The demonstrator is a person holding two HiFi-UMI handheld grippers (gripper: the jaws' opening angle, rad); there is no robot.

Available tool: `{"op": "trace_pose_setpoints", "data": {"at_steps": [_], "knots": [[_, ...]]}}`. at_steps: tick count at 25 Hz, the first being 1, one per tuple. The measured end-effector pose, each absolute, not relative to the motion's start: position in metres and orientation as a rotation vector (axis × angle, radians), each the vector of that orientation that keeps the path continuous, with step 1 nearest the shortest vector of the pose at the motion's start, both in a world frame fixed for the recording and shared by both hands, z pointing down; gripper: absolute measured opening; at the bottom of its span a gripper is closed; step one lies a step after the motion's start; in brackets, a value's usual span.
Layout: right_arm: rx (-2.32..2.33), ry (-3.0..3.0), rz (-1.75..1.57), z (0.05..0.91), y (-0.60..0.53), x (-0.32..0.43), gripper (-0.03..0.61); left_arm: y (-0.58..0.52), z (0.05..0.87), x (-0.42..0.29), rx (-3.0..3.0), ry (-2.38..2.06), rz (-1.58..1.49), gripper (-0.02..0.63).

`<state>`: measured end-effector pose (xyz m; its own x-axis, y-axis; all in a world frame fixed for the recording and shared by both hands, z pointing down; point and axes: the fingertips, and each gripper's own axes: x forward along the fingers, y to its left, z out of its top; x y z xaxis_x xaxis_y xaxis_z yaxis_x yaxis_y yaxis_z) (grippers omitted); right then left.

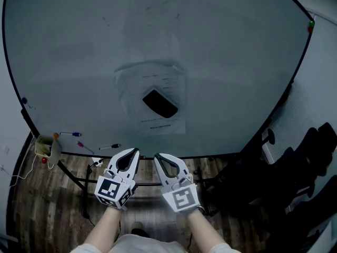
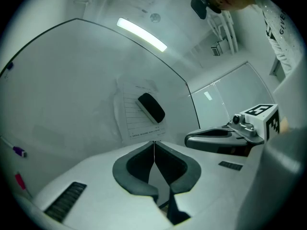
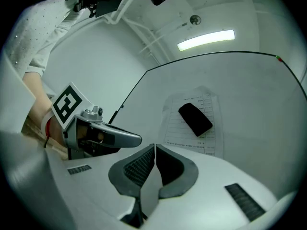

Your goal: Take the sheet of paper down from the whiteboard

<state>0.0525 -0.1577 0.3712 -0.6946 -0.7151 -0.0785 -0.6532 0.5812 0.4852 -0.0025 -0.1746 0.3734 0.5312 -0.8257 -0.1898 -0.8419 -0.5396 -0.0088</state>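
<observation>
A printed sheet of paper (image 1: 152, 96) hangs in the middle of the whiteboard (image 1: 221, 67), pinned under a black eraser (image 1: 160, 104). The sheet also shows in the left gripper view (image 2: 134, 121) and the right gripper view (image 3: 192, 131), with the eraser (image 2: 151, 108) (image 3: 195, 119) lying slantwise on it. My left gripper (image 1: 132, 152) and right gripper (image 1: 160, 156) sit side by side below the board's lower edge, short of the paper. Both have their jaws pressed together with nothing between them (image 2: 154, 143) (image 3: 155, 147).
Markers (image 1: 70, 134) lie along the board's bottom rail at the left, near a small yellow-green container (image 1: 44, 144). The board stand's black legs (image 1: 84, 186) cross the wooden floor. Dark chairs (image 1: 305, 162) stand at the right.
</observation>
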Motion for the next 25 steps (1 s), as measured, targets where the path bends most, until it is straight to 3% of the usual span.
{"op": "trace_pose_setpoints", "data": {"at_steps": [20, 21, 23, 25], "knots": [[1.295, -2.172, -1.179, 0.3, -0.221, 0.047, 0.025, -0.237, 0.349, -0.033, -2.663, 1.436, 0.291, 0.019], [1.295, -2.145, -1.199, 0.297, -0.223, 0.046, 0.038, -0.239, 0.348, -0.033, -2.665, 1.434, 0.289, 0.029], [1.293, -2.096, -1.235, 0.29, -0.227, 0.043, 0.129, -0.243, 0.346, -0.035, -2.66, 1.437, 0.276, 0.095], [1.297, -2.045, -1.272, 0.282, -0.231, 0.04, 0.131, -0.248, 0.343, -0.037, -2.65, 1.447, 0.27, 0.107]]}}
